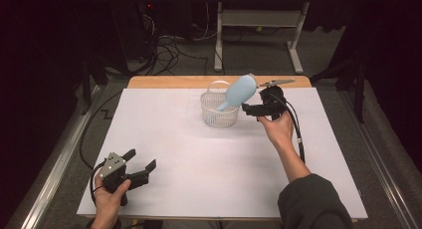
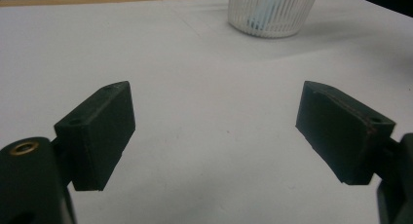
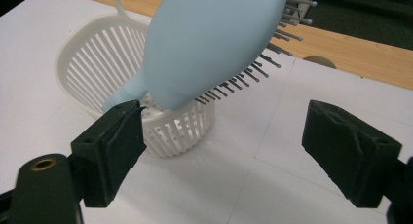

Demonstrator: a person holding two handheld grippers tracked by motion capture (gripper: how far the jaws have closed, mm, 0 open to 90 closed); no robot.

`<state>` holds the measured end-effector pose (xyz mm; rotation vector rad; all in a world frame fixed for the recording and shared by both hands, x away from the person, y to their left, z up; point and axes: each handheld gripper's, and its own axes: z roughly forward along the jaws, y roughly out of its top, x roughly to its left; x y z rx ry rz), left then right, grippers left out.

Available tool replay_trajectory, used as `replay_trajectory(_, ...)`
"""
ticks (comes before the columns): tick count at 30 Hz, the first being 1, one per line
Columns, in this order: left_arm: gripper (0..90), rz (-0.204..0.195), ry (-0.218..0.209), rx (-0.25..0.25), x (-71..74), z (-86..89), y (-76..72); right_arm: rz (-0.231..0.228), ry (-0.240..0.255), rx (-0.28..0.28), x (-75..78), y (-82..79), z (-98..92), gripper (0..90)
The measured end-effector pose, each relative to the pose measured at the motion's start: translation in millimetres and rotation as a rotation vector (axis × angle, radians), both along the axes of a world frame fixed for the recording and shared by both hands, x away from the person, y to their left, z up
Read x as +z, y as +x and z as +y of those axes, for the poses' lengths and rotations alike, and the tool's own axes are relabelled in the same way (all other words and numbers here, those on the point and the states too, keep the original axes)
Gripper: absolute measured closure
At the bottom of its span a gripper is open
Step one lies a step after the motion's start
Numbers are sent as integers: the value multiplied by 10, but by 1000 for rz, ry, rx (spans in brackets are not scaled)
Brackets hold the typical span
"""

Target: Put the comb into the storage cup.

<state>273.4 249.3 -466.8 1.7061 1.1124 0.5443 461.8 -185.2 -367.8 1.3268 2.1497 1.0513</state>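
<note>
A light blue hairbrush (image 1: 240,89) leans in a white slatted basket (image 1: 219,117), handle down inside and head sticking out over the rim toward the right. My right gripper (image 1: 254,100) hovers just right of the basket, open, with nothing between its jaws. In the right gripper view the hairbrush (image 3: 209,44) rests on the basket (image 3: 97,63) rim with its bristles facing down. My right gripper (image 3: 224,131) has its left jaw tip close beside the brush's neck. My left gripper (image 1: 141,159) sits open near the front left of the table, far from the basket (image 2: 272,14).
A white sheet (image 1: 199,159) covers the table, with a wooden strip (image 1: 164,82) showing along the far edge. Beyond it the floor holds cables and a desk's white legs (image 1: 218,40). A cable trails from each gripper.
</note>
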Motion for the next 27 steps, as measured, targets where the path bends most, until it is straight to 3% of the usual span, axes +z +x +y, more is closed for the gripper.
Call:
replay_trajectory(22,153,2,5,3,-2,-2,2,-10,17,16,-21,-116,-77,165)
replay_trajectory(27,153,2,6,4,-3,0,3,-32,17,16,-16,-146,-91,173)
